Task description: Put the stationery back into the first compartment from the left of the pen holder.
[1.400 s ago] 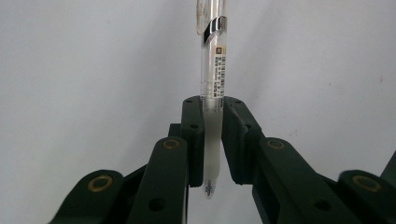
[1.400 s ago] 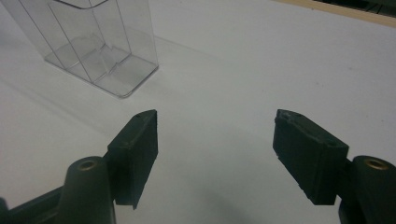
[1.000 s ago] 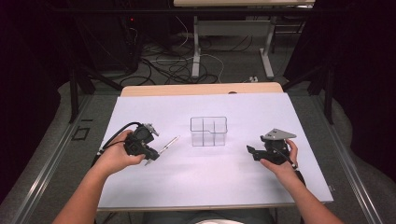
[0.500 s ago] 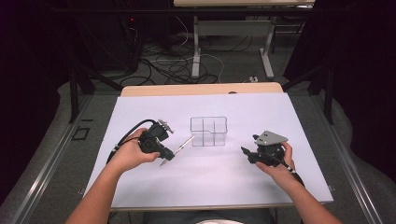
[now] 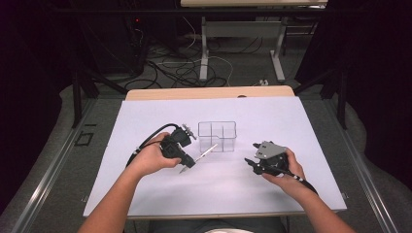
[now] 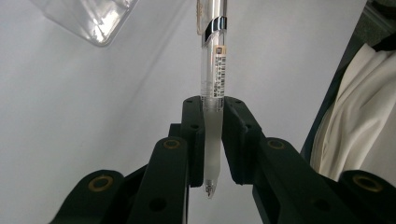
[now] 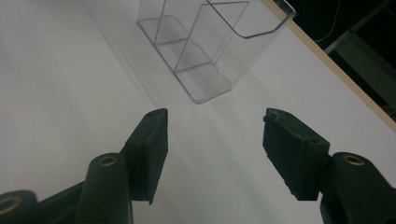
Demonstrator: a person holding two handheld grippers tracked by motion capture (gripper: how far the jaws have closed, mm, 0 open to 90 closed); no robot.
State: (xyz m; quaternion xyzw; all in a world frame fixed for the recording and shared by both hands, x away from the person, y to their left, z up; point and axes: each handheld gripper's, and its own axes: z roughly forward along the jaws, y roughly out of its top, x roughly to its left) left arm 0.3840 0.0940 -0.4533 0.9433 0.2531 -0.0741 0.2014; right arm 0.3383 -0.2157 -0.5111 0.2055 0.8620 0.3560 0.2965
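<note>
Left gripper point(image 5: 187, 162) clamped on clear pen point(image 5: 206, 153), carrying toward divided clear organizer point(image 5: 217, 136); right gripper point(image 5: 251, 164) empty, jaws just closing partway. Next: upend pen over a compartment.

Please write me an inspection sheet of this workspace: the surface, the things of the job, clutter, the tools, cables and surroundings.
Surface: white table top, with a wooden edge at the far side.
Job's things: a clear pen and a clear organizer with compartments, standing upright mid-table, nothing seen inside.
Clutter: nothing seen.
Tools: left tool is shut on the pen near its writing tip, the pen's far end pointing toward the organizer. Right tool has nothing between its jaws, which have just been closing; it faces the organizer from the near right.
Cables: a black cable loops from the left tool; loose floor cables lie beyond the table.
Surroundings: dark room, metal table legs behind.
</note>
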